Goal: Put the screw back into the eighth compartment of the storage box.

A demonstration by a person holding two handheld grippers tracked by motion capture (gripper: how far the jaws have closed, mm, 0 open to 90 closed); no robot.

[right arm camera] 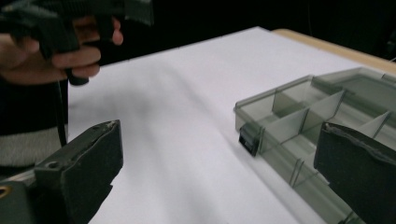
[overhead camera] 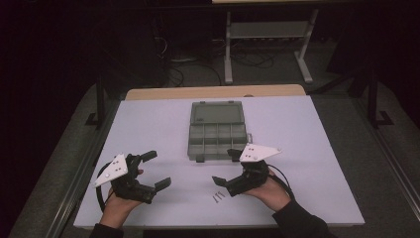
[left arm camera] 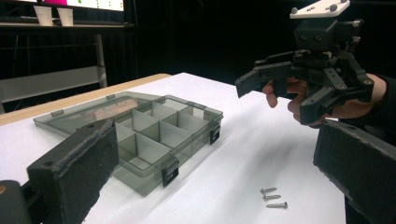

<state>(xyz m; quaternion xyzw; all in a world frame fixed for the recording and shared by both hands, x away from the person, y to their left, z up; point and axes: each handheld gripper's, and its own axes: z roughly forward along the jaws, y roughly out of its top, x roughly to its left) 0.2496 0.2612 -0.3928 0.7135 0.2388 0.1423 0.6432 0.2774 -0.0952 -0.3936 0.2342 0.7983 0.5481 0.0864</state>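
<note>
A: Where do your two tools stand right now?

B: Your left gripper [overhead camera: 156, 171] hangs over the near left part of the white table [overhead camera: 307, 129], jaws spread wide with nothing between them. Your right gripper [overhead camera: 225, 166] sits over the near middle of the table, jaws just as wide apart and empty, one tip close to the near right corner of the box.

A: And the box?

B: The compartment box [overhead camera: 217, 135] lies in the middle of the table, past both of your grippers. It is smoky see-through plastic, its lid [overhead camera: 216, 112] folded flat onto the table on the far side, the divided compartments facing up. From the left gripper view they look empty, with two black latches on the near wall.

A: Anything loose on the surface?

B: Three small screws [overhead camera: 217, 196] lie side by side on the table, near your edge, just below your right gripper and apart from the box. In the left gripper view they [left arm camera: 274, 197] rest on the bare white surface, between your own two jaws, and your right gripper [left arm camera: 275, 93] is held above them.
</note>
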